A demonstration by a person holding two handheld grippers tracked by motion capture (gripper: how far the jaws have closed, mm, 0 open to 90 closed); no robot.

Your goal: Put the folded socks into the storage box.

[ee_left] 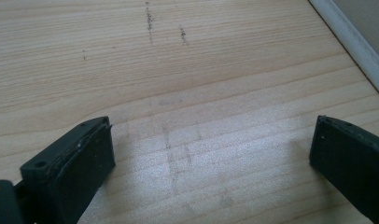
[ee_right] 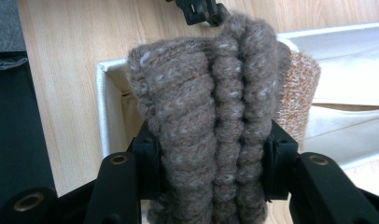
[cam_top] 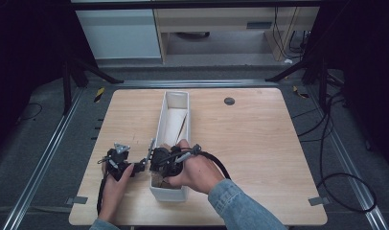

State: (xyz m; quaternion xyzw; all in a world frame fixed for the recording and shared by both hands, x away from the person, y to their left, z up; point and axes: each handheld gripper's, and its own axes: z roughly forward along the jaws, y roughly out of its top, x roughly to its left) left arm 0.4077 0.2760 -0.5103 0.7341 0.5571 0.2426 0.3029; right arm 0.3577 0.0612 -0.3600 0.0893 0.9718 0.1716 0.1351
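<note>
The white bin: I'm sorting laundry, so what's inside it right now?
The white bin holds an orange-speckled knit piece and pale cloth; the brown knit, gripped by the right tongs, covers whatever lies beneath it.

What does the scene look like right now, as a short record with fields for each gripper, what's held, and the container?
right gripper: jaws shut on brown knitted bundle, over the near end of the box
left gripper: jaws open, nothing between them, over bare table
container: long white fabric box on the table
also in box: orange-speckled knit
</note>
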